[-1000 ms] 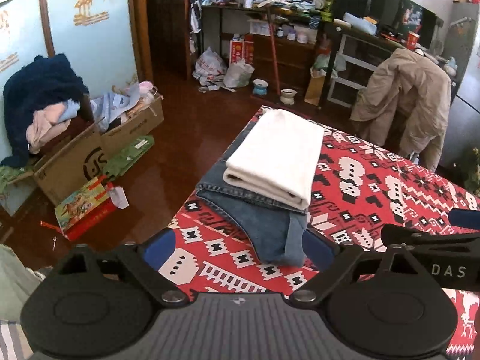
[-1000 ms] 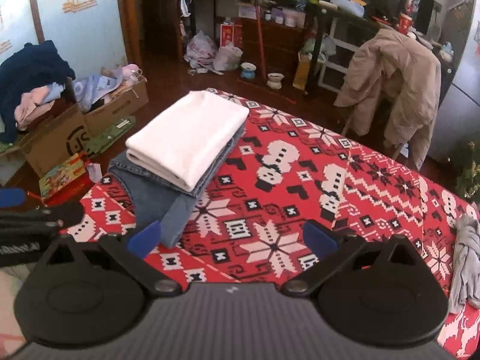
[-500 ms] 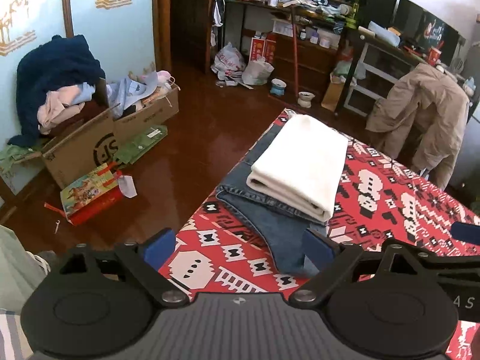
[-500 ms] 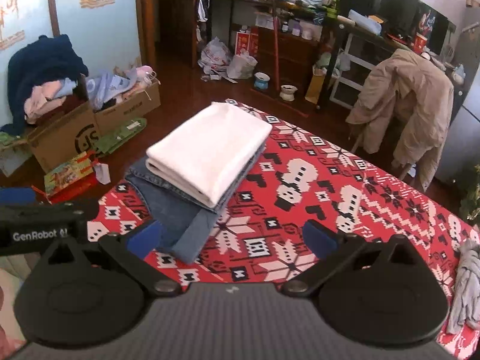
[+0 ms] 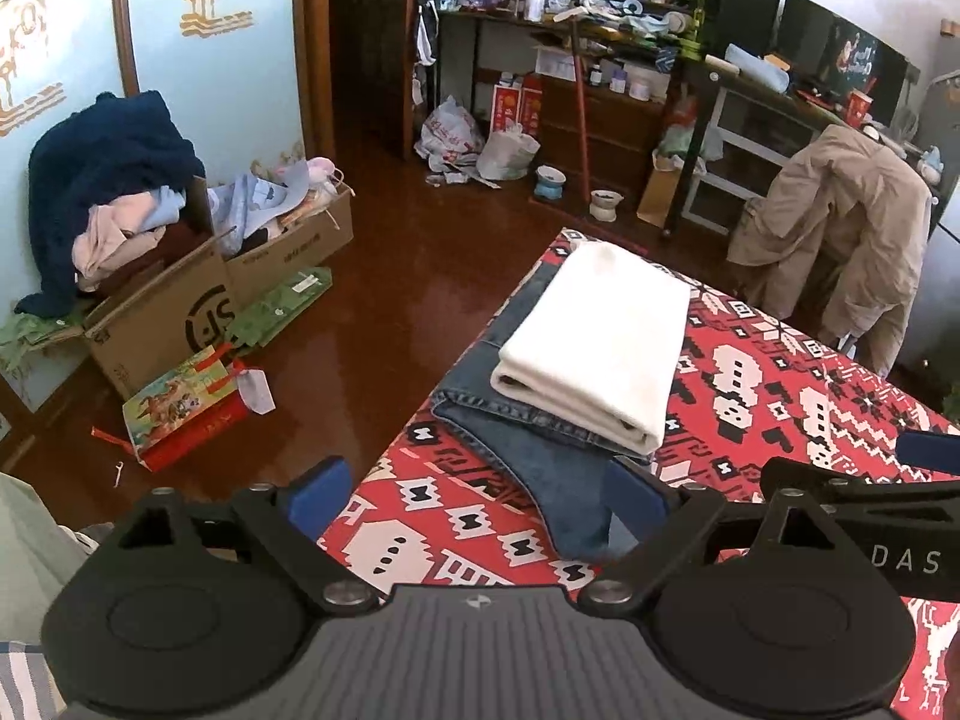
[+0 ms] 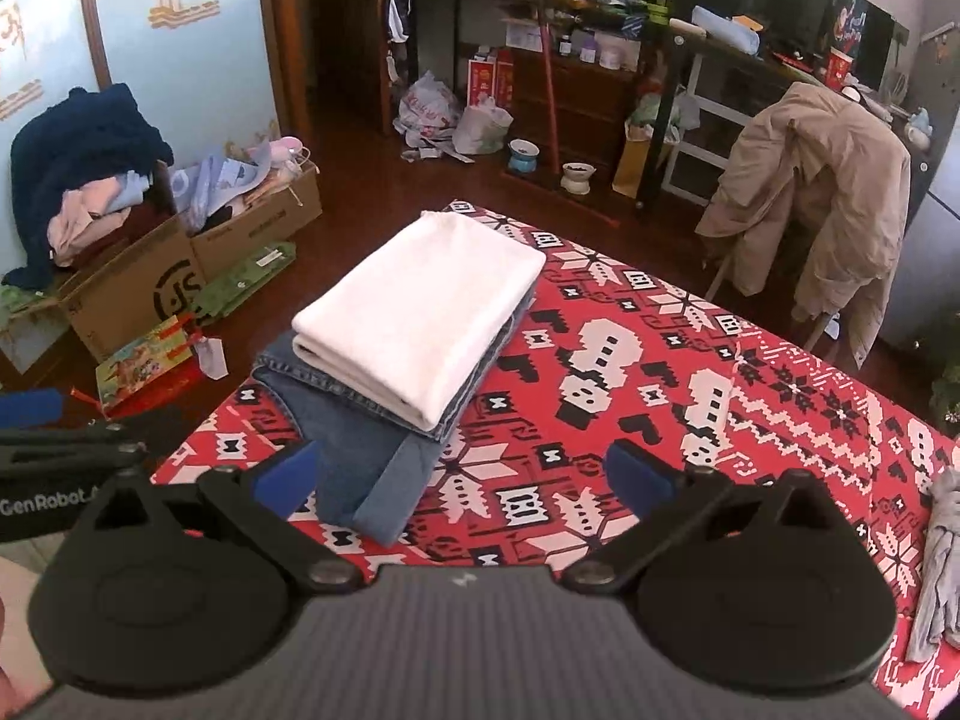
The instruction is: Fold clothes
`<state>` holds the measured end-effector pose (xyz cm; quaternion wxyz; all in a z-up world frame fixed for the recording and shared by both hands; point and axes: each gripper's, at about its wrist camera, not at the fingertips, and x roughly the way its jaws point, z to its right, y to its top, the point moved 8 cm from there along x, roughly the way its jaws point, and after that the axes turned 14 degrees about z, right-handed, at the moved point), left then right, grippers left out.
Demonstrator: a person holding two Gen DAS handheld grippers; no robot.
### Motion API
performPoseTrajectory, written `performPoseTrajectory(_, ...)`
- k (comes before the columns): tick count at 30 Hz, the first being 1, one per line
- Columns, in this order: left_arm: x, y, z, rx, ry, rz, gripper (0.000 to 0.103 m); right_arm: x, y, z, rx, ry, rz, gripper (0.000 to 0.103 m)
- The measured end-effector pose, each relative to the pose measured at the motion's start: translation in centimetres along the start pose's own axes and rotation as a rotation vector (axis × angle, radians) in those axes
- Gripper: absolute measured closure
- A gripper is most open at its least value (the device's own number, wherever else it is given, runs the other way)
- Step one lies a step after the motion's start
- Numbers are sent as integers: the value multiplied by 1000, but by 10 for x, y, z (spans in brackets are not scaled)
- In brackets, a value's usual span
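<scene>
Cluttered room, red patterned bench (image 6: 690, 360). Folded white cloth (image 6: 426, 312) stacked on folded jeans (image 6: 360, 456) at bench corner; soft, floppy, best pinched at edges. Both hand-held grippers, left (image 5: 474, 504) and right (image 6: 462, 474), wide, empty.

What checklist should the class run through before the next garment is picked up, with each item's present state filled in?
1. Left gripper open and holding nothing: ok.
2. Right gripper open and holding nothing: ok.
3. White folded cloth lies squarely on the folded jeans: ok.
4. Stack rests fully on the red patterned cover: cannot tell; it sits right at the cover's edge.
5. Next garment in sight: ok, a grey garment lies unfolded at the cover's right edge.
6. Bare cover free for folding: ok.
</scene>
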<state>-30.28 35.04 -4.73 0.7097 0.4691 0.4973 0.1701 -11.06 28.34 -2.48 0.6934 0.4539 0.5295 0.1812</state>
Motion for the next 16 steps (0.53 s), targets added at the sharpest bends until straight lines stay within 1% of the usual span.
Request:
performPoseTrajectory(5,1,1,2,17,5,0,11,2,-2,3,7,-4,-10,1)
performPoseTrajectory(16,3,-2,5,20,-5,-10,12,6,-8,7,23,-4,-29,1)
